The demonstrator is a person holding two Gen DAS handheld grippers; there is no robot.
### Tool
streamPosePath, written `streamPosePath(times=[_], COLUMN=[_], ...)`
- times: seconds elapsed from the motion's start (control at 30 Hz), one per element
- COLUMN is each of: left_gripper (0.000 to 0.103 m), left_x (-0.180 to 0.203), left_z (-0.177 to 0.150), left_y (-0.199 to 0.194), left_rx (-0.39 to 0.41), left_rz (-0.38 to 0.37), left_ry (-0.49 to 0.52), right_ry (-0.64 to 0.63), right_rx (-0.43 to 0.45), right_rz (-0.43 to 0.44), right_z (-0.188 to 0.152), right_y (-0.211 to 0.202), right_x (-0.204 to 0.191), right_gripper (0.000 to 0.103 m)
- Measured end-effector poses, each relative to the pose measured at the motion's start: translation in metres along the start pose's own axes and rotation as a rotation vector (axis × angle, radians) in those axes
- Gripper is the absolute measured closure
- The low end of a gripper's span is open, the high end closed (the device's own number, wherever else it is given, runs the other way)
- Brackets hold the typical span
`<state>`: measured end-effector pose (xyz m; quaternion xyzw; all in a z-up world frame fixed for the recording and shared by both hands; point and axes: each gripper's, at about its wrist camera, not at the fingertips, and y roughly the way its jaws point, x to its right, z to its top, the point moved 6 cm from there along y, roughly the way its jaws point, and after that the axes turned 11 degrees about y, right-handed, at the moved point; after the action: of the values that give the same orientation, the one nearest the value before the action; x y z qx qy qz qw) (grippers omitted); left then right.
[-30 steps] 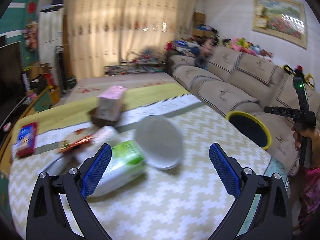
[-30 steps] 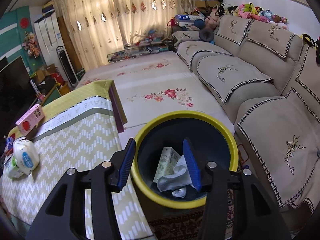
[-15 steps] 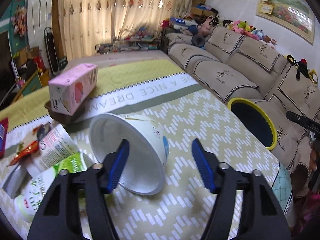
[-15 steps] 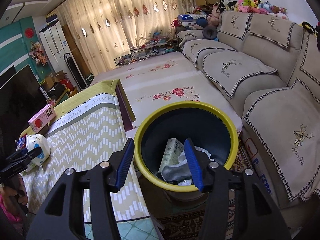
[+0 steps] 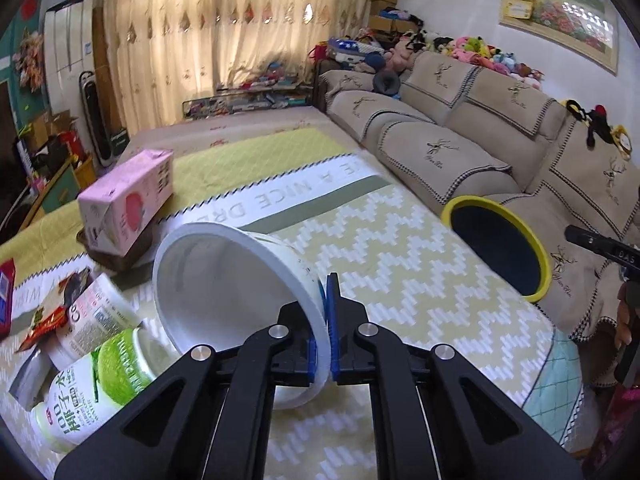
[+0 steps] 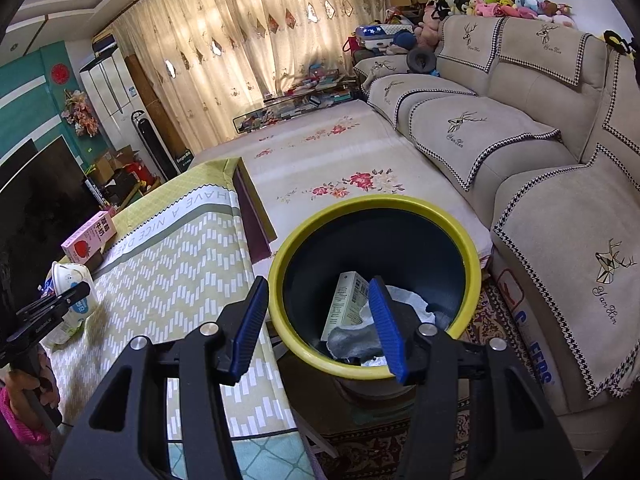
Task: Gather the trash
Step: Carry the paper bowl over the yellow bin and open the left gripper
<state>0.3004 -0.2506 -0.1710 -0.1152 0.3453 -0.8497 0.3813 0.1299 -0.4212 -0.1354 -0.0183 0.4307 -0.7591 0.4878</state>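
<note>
Right up close, the left gripper (image 5: 323,330) is pinched tight on the wall of the white paper bowl (image 5: 224,300), one blue pad inside the rim and one outside, the bowl tipped on its side with its mouth facing the left edge of the tabletop (image 5: 400,248). Whether it has lifted clear of the cloth, I cannot tell. Just beside it, toward the near left corner, lie a green-labelled bottle (image 5: 96,384) and a white canister (image 5: 94,320), with a red snack wrapper (image 5: 42,320) beyond them. Further back near the left edge, a pink milk carton (image 5: 128,204) rests on a dark tray.

Over on the other side, the right gripper (image 6: 316,326) hangs spread wide with nothing in it, poised above the near rim of the yellow-rimmed bin (image 6: 474,256), which stands on the floor just off the tabletop's right edge, between table and sofa (image 6: 520,152). Inside the bin: a pale box (image 6: 346,300) and crumpled tissue (image 6: 408,300), so some trash looks already collected.

By my reading, the job is partway. The bowl is gripped but not binned, and the bottle, canister, wrapper and carton all remain on the table.
</note>
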Motion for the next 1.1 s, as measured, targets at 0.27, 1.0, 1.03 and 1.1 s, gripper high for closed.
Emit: streamPosePath(times=[0.27, 1.0, 1.03, 1.1], left_gripper=[0.098, 0.098, 0.098, 0.097], left_x=[0.043, 0.256, 0.261, 0.273], left_z=[0.034, 0.134, 0.134, 0.134], left_y=[-0.002, 0.124, 0.13, 0.144], left_rx=[0.049, -0.047, -0.053, -0.066], left_rz=[-0.08, -0.403, -0.404, -0.4], left_ry=[0.061, 0.227, 0.231, 0.239], right_ry=[0.015, 0.145, 0.151, 0.16], right_rx=[0.036, 0.103, 0.105, 0.106], right_rz=[-0.008, -0.1, -0.103, -0.107], right_z=[0.004, 0.013, 0.013, 0.013], right_y=[-0.017, -0.044, -0.044, -0.046], right_x=[0.012, 0.098, 0.102, 0.106], right_gripper=[0.053, 0.053, 0.053, 0.053])
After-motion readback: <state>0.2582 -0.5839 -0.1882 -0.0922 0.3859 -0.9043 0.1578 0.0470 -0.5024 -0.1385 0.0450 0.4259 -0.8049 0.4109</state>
